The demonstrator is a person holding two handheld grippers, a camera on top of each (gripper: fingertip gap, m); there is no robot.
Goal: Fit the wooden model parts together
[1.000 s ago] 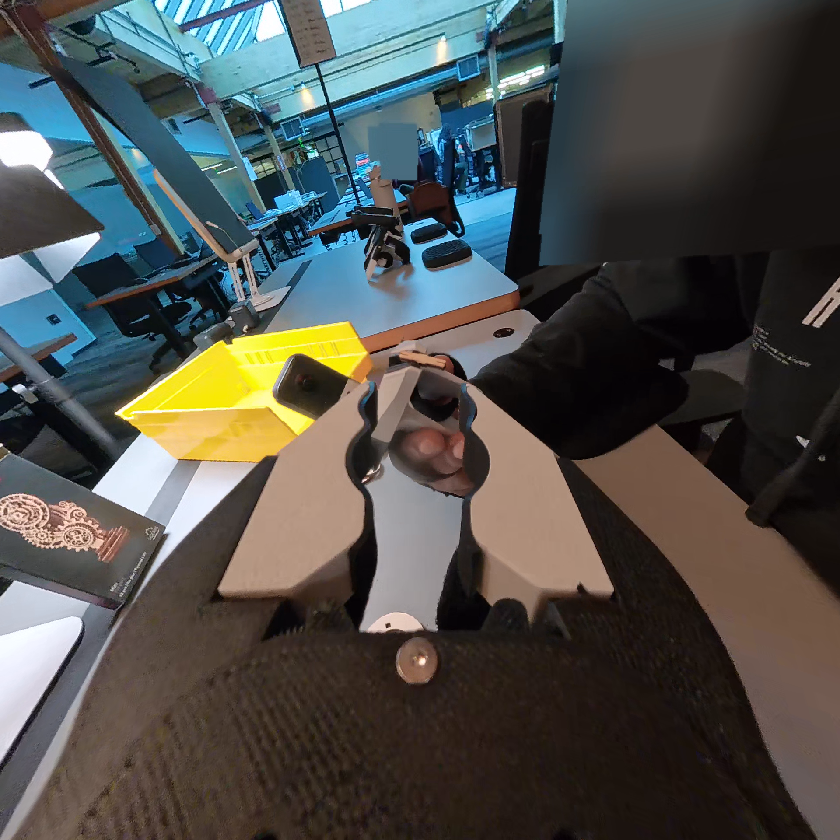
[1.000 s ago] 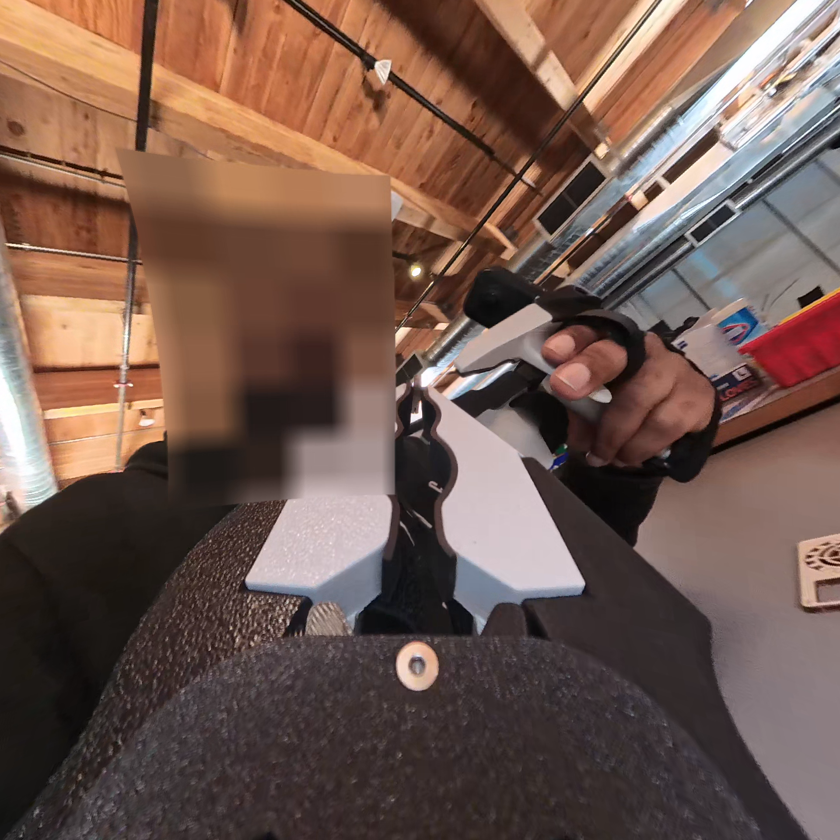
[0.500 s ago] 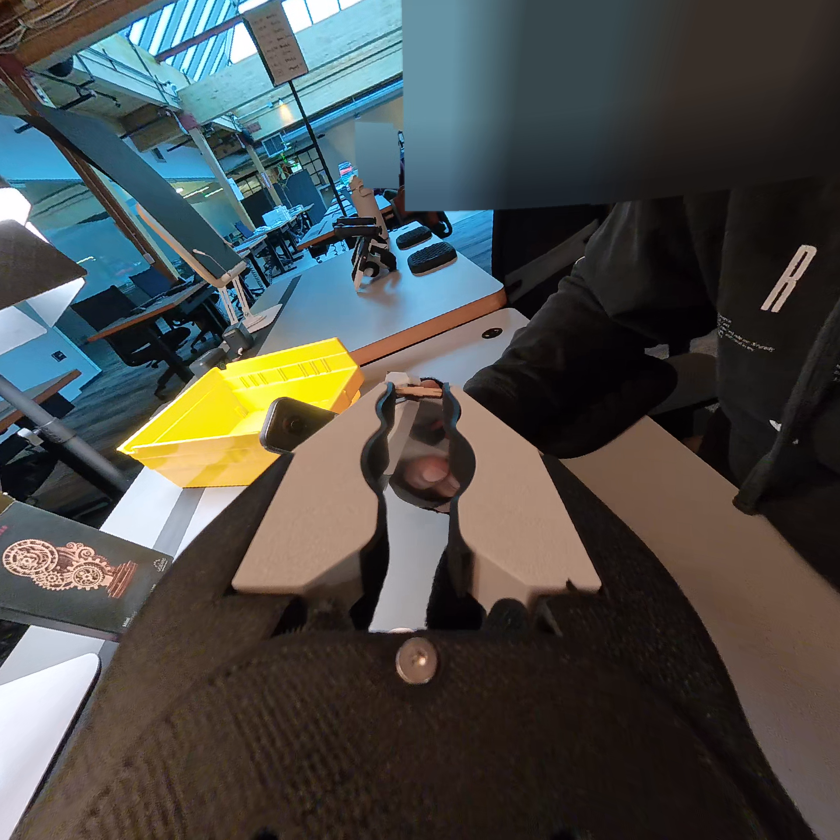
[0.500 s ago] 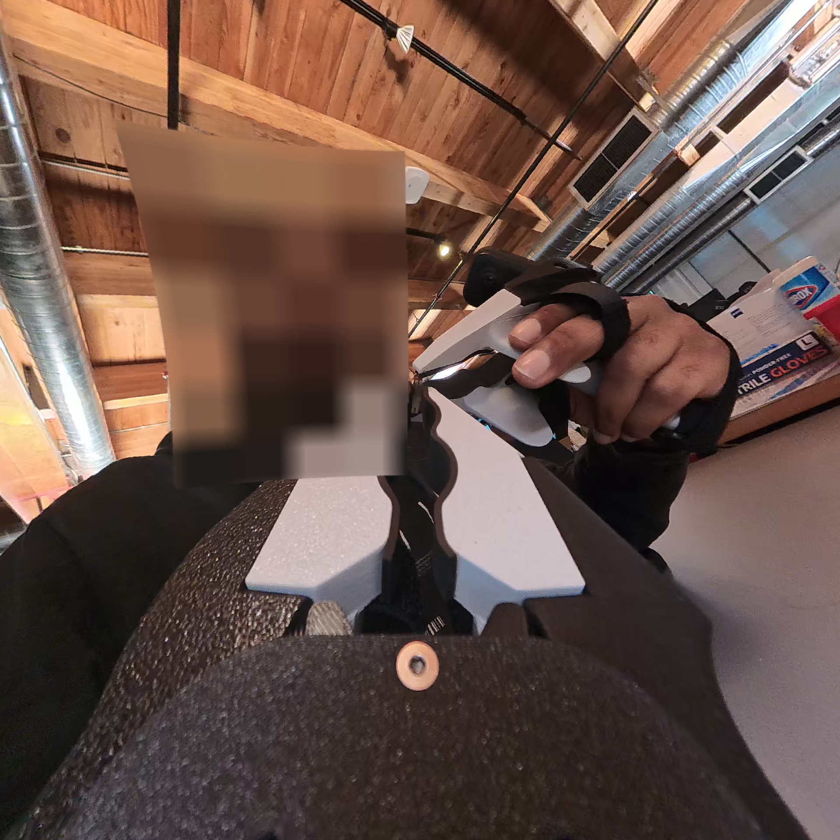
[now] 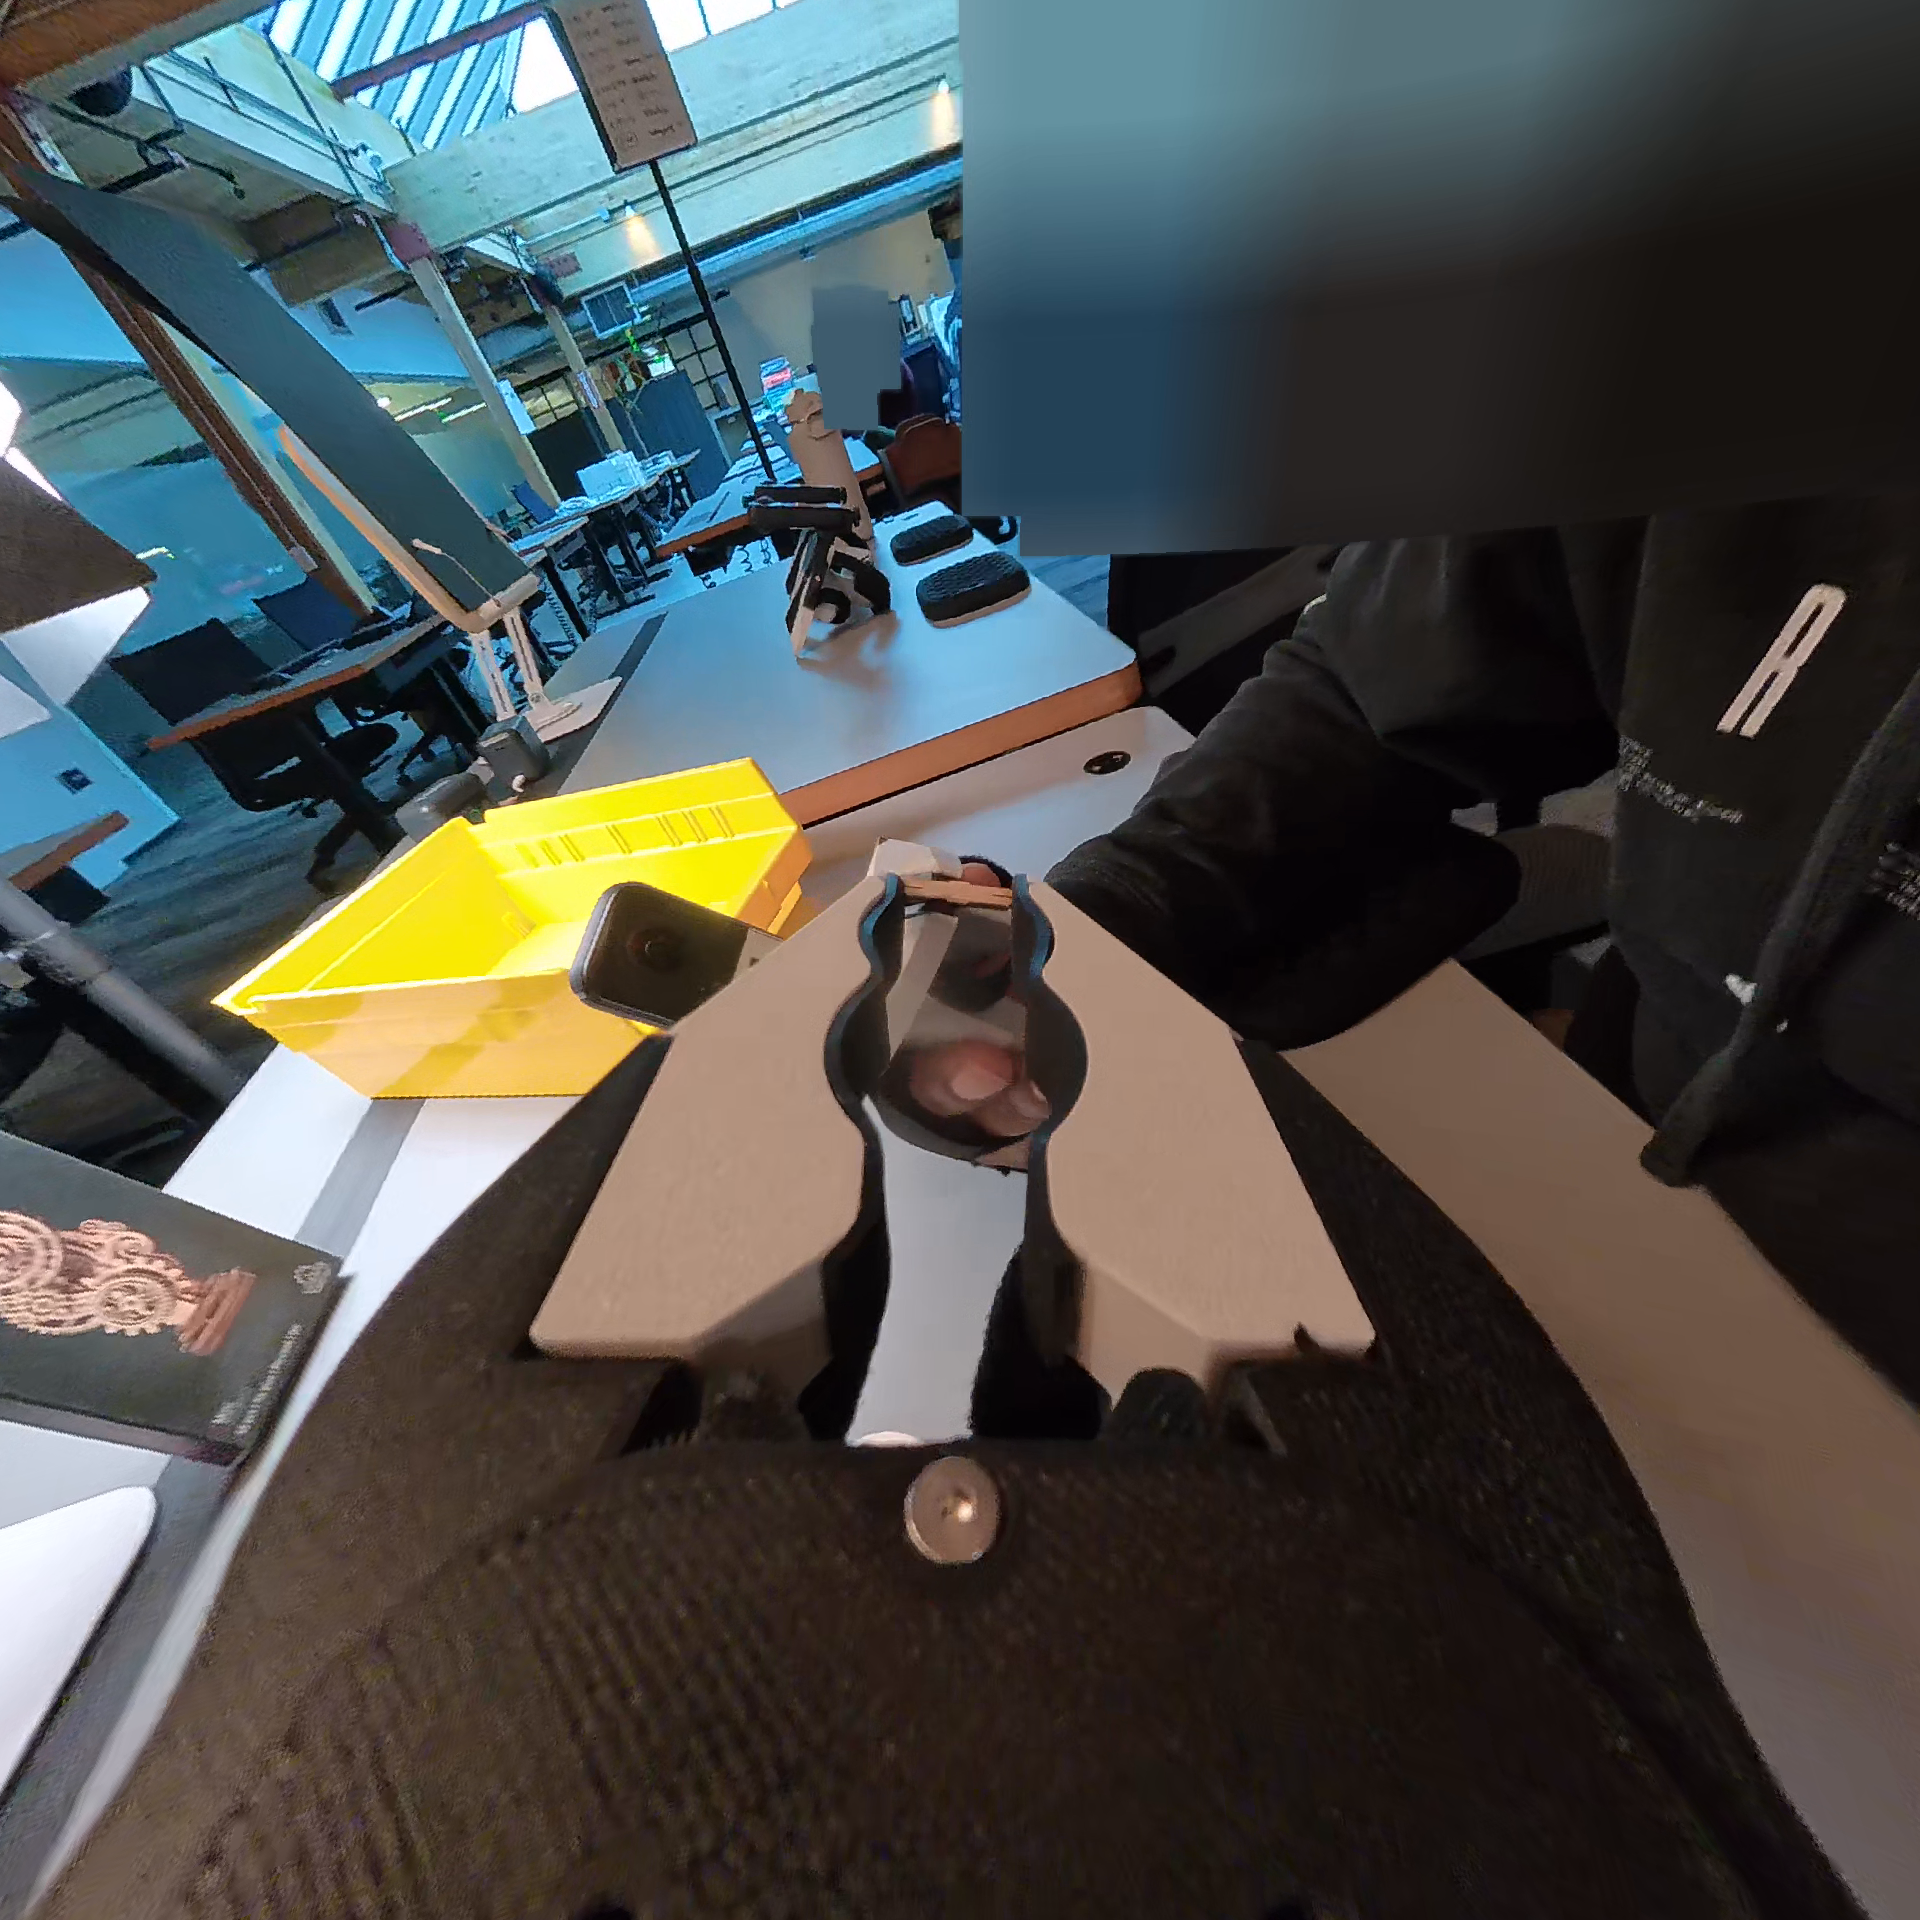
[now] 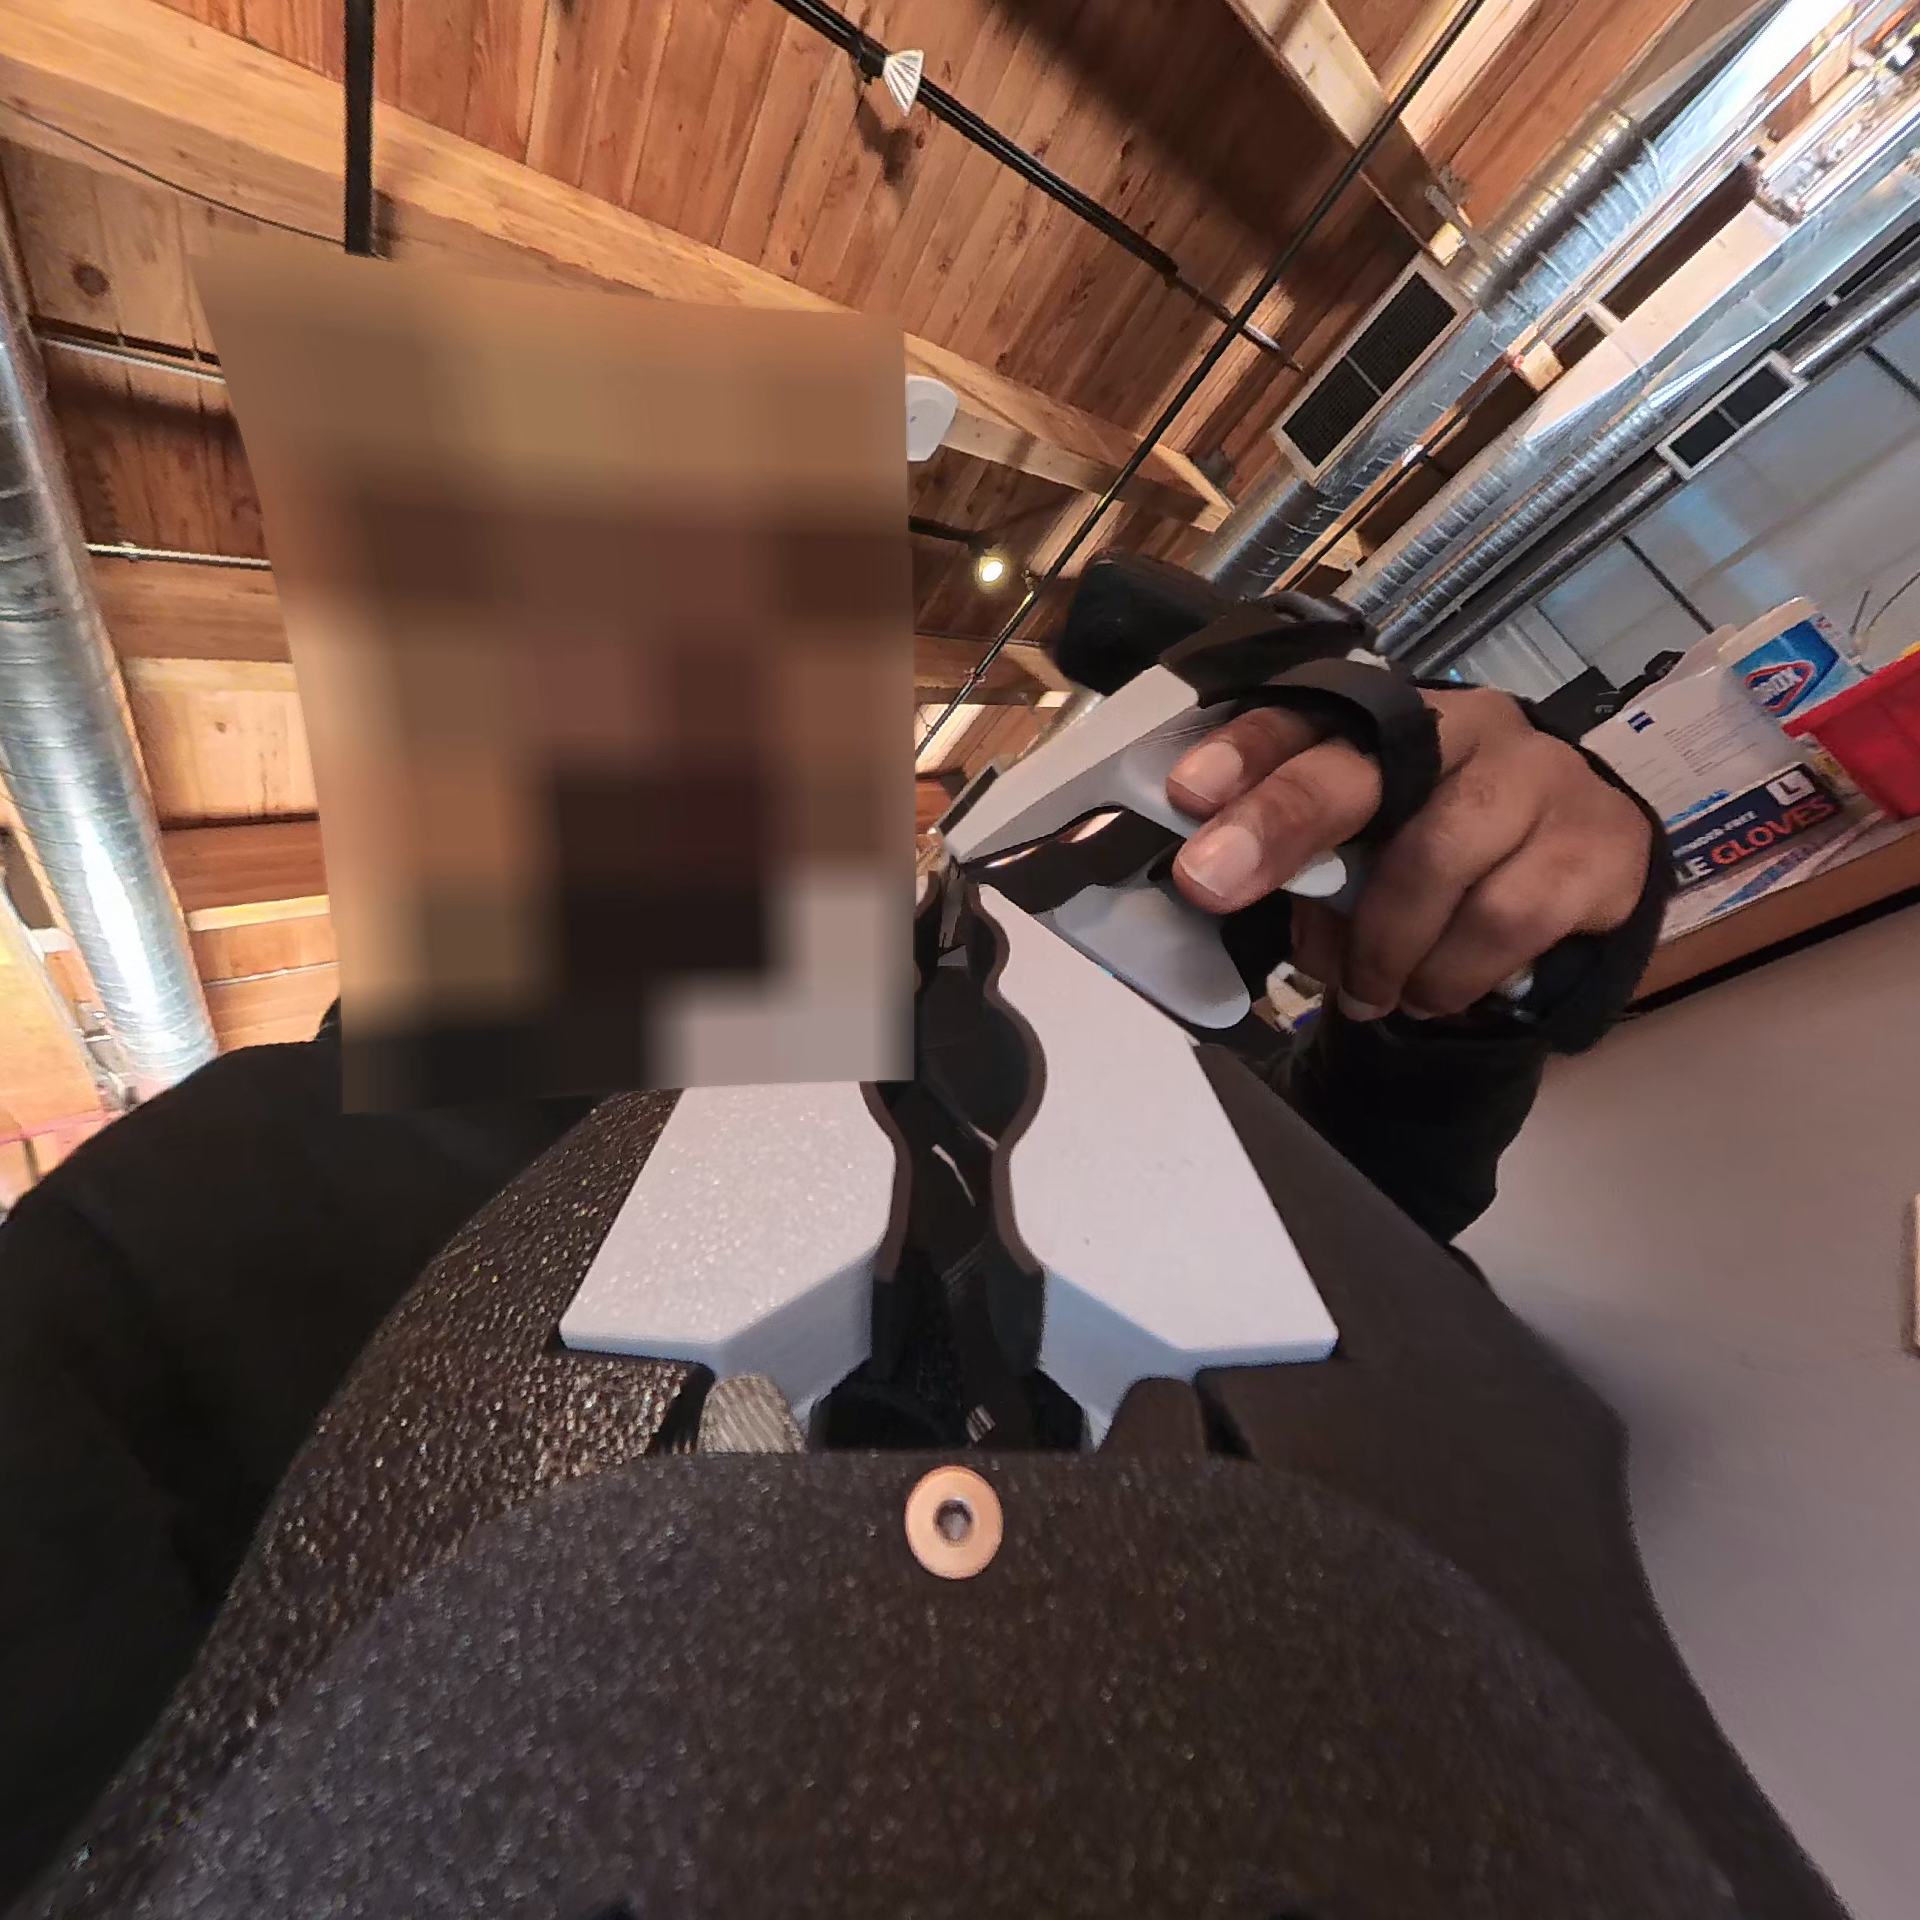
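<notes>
Left wrist view. The left gripper clamps a thin wooden part across its very tips, edge-on to the camera. 1 s ago the jaws stood wide with nothing spanning them; 0.5 s ago they had closed in on the part, and the grip looks the same now. Judgement: the pickup or handover is done and this piece is ready to mate. Just past the tips sits the right gripper, seen as a grey nose with its camera to the left; a hand shows through the round gap between the fingers. A yellow bin lies on the table beyond, a dark booklet at the left edge. Whether the right gripper touches the part is hard to say (its nose is mostly hidden behind the left fingers).

Right wrist view. The camera tilts up toward the ceiling. The right gripper's fingers run nearly parallel with a narrow gap; something thin and dark sits at the tips, but I cannot tell if it is gripped. The left gripper, held in a strapped hand, has come closer over the last 1 s, and its nose now meets the right tips. Judgement: the 2 pieces are at the joining point. The left finger's tip is covered by the blur patch, so the contact itself is unreadable. A pale wooden sheet is cut off at the right edge.
</notes>
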